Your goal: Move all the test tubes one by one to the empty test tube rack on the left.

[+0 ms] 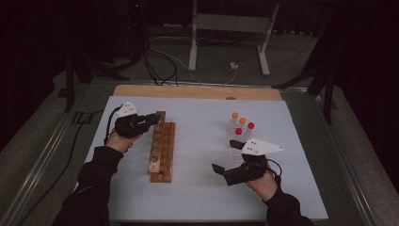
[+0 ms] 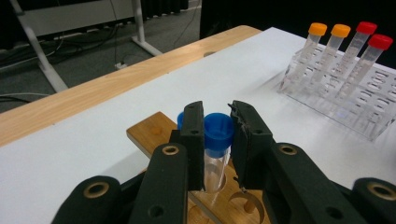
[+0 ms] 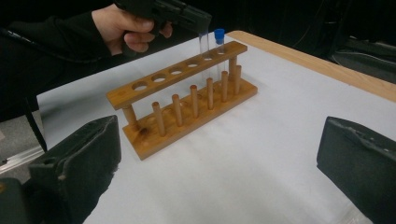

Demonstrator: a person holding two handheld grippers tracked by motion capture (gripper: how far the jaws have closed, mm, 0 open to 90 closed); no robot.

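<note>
Over the wooden rack [image 2: 154, 133], left tongs [image 2: 218, 135] grip a blue-capped tube [image 2: 217, 140].

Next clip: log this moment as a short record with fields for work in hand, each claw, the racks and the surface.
work in hand: blue-capped tube being set into a hole of the wooden rack
left claw: shut on the tube, just below its cap
right claw: open, holding nothing, low over the table
second blue-capped tube: stands in the end hole
clear rack: two orange-capped and two red-capped tubes
surface: white table
</note>
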